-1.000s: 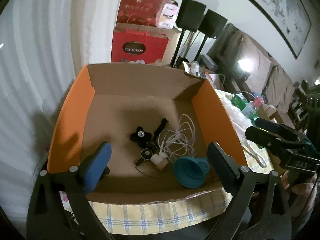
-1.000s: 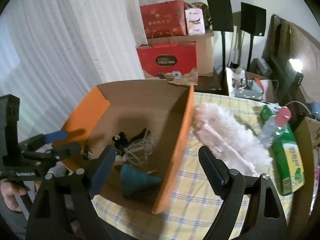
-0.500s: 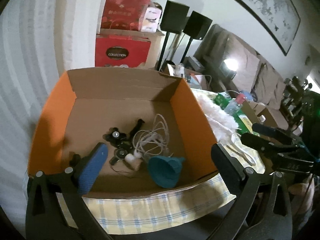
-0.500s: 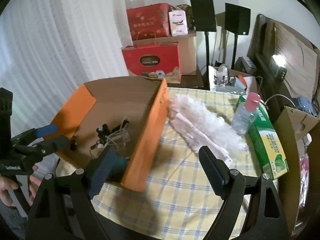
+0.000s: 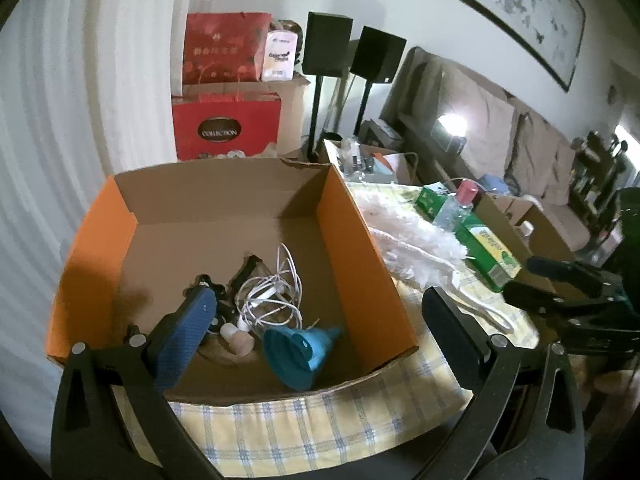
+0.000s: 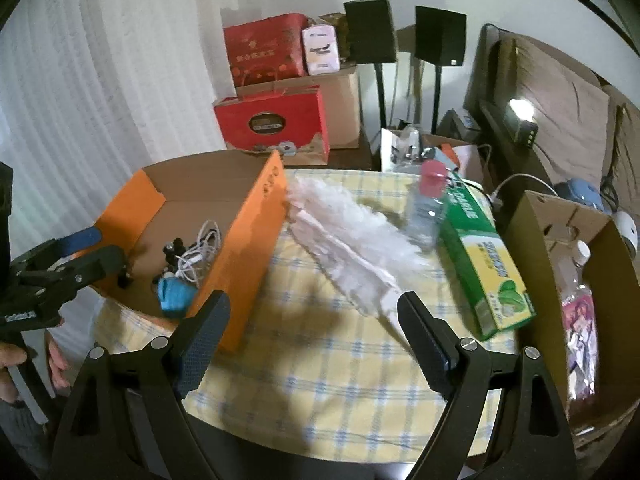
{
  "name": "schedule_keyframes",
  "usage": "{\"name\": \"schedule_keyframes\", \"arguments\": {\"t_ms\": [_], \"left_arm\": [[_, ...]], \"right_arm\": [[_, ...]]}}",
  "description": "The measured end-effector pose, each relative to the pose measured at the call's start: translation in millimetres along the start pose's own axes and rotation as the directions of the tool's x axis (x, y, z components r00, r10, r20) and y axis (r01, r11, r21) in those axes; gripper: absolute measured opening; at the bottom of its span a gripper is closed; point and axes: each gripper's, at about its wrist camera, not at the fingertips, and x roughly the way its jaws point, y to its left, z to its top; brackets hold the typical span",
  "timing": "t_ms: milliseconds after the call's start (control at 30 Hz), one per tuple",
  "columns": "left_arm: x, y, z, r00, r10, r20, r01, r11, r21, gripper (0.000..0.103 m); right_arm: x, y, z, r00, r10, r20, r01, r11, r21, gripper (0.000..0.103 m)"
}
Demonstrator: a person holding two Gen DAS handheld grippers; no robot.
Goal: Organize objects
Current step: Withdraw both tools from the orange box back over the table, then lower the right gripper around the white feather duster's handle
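An orange cardboard box [image 5: 352, 240] stands on the checked tablecloth [image 6: 340, 368]. It holds a teal funnel [image 5: 300, 348], a white cable [image 5: 272, 292] and small black parts. My left gripper [image 5: 320, 332] hangs open over the box's near side, with nothing between its fingers. In the right wrist view my right gripper [image 6: 314, 320] is open and empty above the cloth, right of the box [image 6: 256, 240]. Just beyond it lies a white feather duster [image 6: 352, 232]. A pink-capped bottle [image 6: 428, 200] and a green carton [image 6: 484, 256] sit further right.
A brown cardboard box [image 6: 600, 248] holding a bottle stands at the table's right edge. Behind the table are red gift bags [image 6: 276, 124], two speakers on stands [image 6: 372, 32], a sofa and a white curtain. A person's hand [image 6: 12, 360] holds the left gripper's handle.
Both grippers have moved right. The right one has left the box and now hangs over the cloth near the duster. The left one now shows more of the table to the right.
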Motion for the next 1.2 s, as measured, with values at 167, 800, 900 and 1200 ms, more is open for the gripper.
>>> {"name": "schedule_keyframes", "arguments": {"t_ms": [167, 800, 900, 1200], "left_arm": [[7.7, -11.6, 0.5, 1.0, -0.019, -0.012, 0.019, 1.0, -0.007, 0.103], [37.0, -68.9, 1.7, 0.985, -0.156, -0.073, 0.158, 0.987, 0.023, 0.103], [43.1, -81.9, 1.2, 0.98, -0.174, -0.095, 0.178, 0.983, 0.039, 0.103], [62.5, -127.8, -0.1, 0.976, -0.173, -0.132, 0.19, 0.973, 0.13, 0.101]], "right_arm": [[-5.2, -19.5, -7.1, 0.999, -0.032, -0.004, 0.032, 0.999, 0.016, 0.087], [-10.9, -94.0, -45.9, 0.994, -0.107, -0.015, 0.108, 0.981, 0.16, 0.087], [-2.8, -100.6, -57.1, 0.993, -0.114, -0.034, 0.118, 0.98, 0.157, 0.087], [20.8, -110.3, -79.4, 0.991, -0.093, -0.091, 0.107, 0.982, 0.156, 0.075]]}}
